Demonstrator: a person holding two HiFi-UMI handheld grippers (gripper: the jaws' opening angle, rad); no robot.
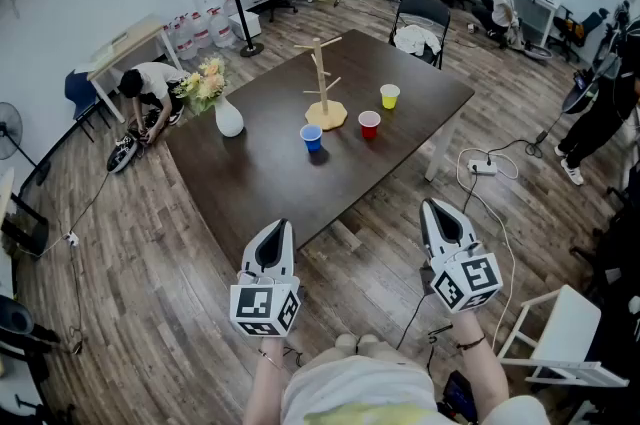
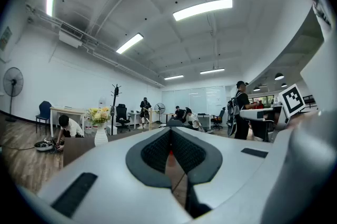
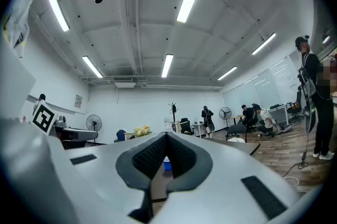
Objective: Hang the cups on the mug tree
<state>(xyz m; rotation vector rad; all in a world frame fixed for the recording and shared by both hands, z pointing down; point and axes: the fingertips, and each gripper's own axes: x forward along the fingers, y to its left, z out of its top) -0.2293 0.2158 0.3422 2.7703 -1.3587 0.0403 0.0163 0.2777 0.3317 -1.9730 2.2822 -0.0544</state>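
Note:
A wooden mug tree (image 1: 322,81) stands bare on the far half of the dark table (image 1: 260,183). Three cups stand upright around its base: a blue cup (image 1: 312,138) in front, a red cup (image 1: 369,124) to the right, and a yellow cup (image 1: 390,96) further right. Both grippers are held level off the table's near edge, well short of the cups. My left gripper (image 1: 281,226) (image 2: 170,130) is shut and empty. My right gripper (image 1: 431,207) (image 3: 166,135) is likewise shut and empty. The blue cup (image 3: 167,164) shows through the slit below its tips.
A white vase of flowers (image 1: 229,117) stands at the table's left corner. A black chair (image 1: 421,20) is at the far end. A power strip with cables (image 1: 483,167) lies on the floor at the right, and a white chair (image 1: 560,333) is nearer. A person (image 1: 150,85) crouches at the left.

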